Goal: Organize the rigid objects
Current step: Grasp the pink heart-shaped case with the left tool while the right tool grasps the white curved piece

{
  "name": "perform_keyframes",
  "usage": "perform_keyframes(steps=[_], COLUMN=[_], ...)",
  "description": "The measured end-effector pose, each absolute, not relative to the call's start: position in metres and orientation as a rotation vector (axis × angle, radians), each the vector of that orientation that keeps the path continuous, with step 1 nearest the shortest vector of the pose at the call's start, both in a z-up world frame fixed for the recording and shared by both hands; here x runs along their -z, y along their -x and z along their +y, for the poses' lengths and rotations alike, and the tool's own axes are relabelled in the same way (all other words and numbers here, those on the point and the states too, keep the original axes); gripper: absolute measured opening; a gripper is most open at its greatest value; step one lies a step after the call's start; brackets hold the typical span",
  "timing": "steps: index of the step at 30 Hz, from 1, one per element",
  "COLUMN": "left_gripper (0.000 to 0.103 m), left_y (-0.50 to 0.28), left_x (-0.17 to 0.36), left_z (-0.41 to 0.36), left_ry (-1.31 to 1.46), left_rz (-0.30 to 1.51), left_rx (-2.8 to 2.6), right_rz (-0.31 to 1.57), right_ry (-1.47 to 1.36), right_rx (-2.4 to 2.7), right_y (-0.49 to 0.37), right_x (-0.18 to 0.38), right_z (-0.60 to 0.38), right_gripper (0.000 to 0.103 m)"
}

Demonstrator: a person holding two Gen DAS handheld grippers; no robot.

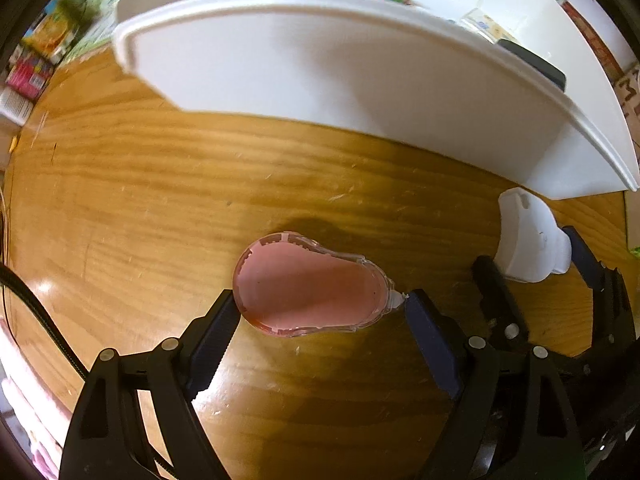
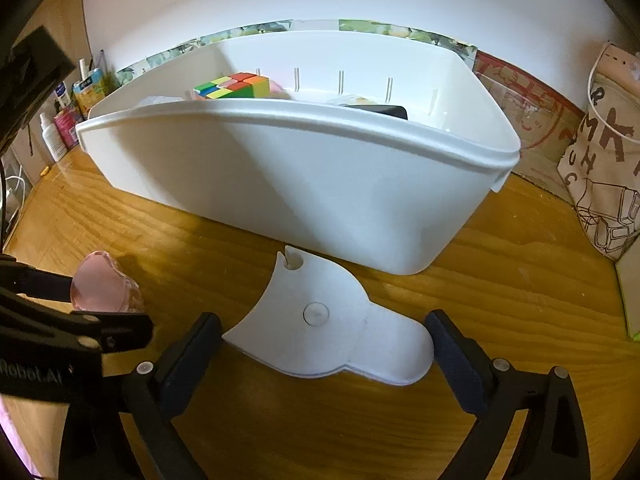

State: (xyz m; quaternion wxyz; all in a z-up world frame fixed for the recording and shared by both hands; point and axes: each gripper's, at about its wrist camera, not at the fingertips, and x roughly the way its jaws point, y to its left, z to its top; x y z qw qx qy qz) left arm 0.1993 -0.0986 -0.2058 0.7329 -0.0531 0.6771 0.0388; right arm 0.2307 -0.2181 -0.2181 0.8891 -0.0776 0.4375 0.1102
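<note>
Left claw spread wide around a pink teardrop-shaped tape dispenser (clear plastic rim) lying on the scratched wooden table. Right claw also wide, flanking a flat white plastic piece. Only the right view shows inside the white bin ahead: puzzle cube, black object.

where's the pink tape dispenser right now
The pink teardrop-shaped plastic correction tape dispenser lies on the wooden table, between the open left tongs, before the white bin.

"Robot.AI", seemingly, on left gripper
</note>
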Motion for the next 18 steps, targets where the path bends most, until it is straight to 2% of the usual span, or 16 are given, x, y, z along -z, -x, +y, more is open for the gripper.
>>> perform_keyframes(steps=[2, 18], left_gripper=[0.086, 0.086], left_y=[-0.194, -0.132], left_x=[0.206, 0.210], left_z=[-0.095, -0.090], left_ry=[0.123, 0.003], left_rz=[1.500, 1.607], left_rx=[-0.099, -0.113], right_rz=[0.907, 1.042], right_ry=[0.164, 0.144], right_rx=[-0.236, -0.246], right_y=[-0.229, -0.212], right_x=[0.217, 0.211], right_z=[-0.221, -0.255], right_gripper=[0.095, 0.094])
